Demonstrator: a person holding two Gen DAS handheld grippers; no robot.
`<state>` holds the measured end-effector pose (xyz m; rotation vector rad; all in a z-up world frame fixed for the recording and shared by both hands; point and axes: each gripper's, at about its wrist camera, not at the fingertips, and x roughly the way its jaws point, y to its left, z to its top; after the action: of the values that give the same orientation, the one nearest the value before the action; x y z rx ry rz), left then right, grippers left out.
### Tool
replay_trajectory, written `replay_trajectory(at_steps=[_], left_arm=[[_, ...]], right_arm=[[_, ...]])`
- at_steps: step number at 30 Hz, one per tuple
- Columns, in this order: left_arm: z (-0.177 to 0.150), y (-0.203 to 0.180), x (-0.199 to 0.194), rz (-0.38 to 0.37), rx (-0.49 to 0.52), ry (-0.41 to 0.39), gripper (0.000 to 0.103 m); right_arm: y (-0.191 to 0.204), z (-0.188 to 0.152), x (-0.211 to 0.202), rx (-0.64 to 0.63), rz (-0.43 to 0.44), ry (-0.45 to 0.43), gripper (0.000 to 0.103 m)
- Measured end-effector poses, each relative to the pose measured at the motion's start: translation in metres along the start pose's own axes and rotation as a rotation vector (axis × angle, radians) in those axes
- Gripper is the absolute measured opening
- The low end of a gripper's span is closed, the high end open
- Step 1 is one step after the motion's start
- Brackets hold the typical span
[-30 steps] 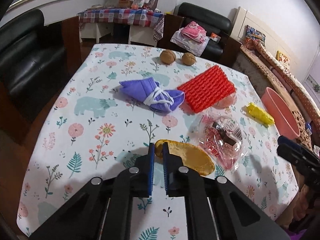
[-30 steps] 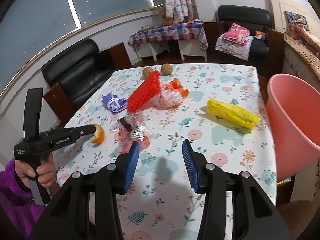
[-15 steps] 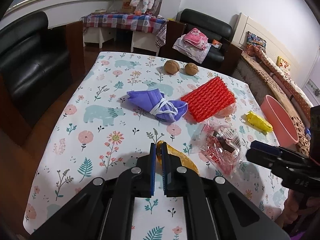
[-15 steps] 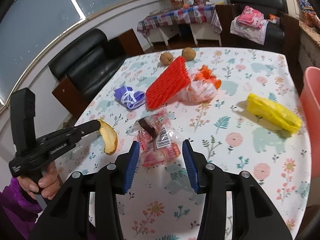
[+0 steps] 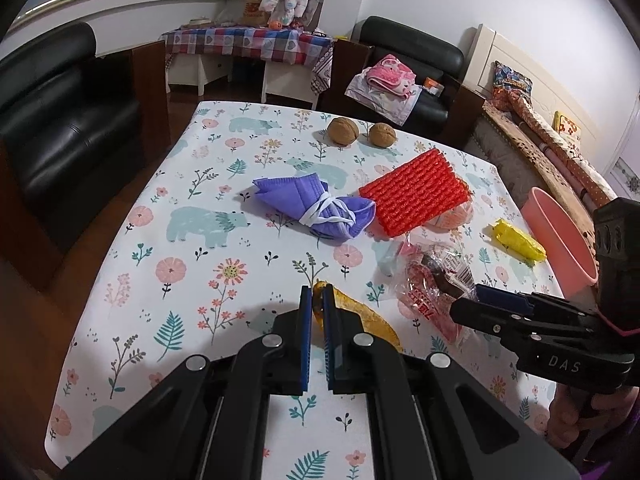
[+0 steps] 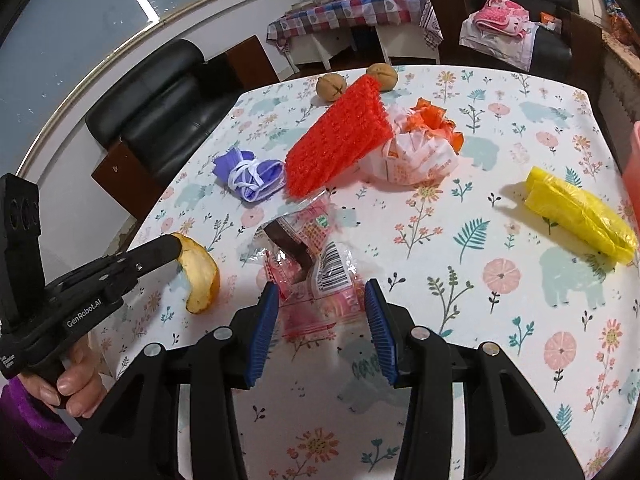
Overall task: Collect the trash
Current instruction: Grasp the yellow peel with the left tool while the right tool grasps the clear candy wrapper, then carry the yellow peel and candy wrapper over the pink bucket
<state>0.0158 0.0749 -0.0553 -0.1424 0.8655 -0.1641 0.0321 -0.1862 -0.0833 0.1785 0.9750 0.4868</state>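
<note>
My left gripper (image 5: pixel 316 300) is shut on one end of a curved orange fruit peel (image 5: pixel 362 316). The peel (image 6: pixel 200 276) hangs from the left gripper (image 6: pixel 172 246) just above the flowered tablecloth. My right gripper (image 6: pixel 320 292) points down over a crumpled clear-and-red snack wrapper (image 6: pixel 312 268). Its jaws are closing, with the wrapper's near end between the blue pads (image 6: pixel 264 320), which do not visibly press on it. In the left wrist view the right gripper (image 5: pixel 468 308) reaches in from the right over the wrapper (image 5: pixel 436 280).
Also on the table lie a purple face mask (image 5: pixel 316 204), a red foam net (image 5: pixel 416 196), a white-and-orange bag (image 6: pixel 416 152), a yellow bag (image 6: pixel 580 216) and two walnuts (image 5: pixel 343 131). A pink basin (image 5: pixel 560 240) stands at the table's right edge.
My right gripper has moved forward and down over the snack wrapper, and its jaws have narrowed. The left gripper keeps its hold on the peel and has hardly moved.
</note>
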Motion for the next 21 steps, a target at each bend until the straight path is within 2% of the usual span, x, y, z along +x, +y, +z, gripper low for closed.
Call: replay_trajectory(at_steps=[4, 5, 6, 11, 21], left_arm=[[0.0, -0.001, -0.001, -0.002, 0.003, 0.0, 0.005], [0.0, -0.001, -0.001, -0.003, 0.003, -0.001, 0.005], [0.0, -0.002, -0.002, -0.005, 0.006, -0.001, 0.005], [0.006, -0.008, -0.007, -0.015, 0.023, -0.015, 0.005], [0.022, -0.036, -0.016, -0.052, 0.068, -0.046, 0.005]], right_arm=[[0.001, -0.003, -0.001, -0.026, -0.017, -0.008, 0.032], [0.001, -0.003, -0.001, -0.028, -0.014, -0.01, 0.019], [0.001, -0.003, -0.003, -0.03, -0.013, -0.013, 0.018], [-0.006, -0.005, -0.019, -0.023, -0.006, -0.049, 0.013], [-0.026, -0.004, -0.064, 0.023, -0.011, -0.168, 0.013]])
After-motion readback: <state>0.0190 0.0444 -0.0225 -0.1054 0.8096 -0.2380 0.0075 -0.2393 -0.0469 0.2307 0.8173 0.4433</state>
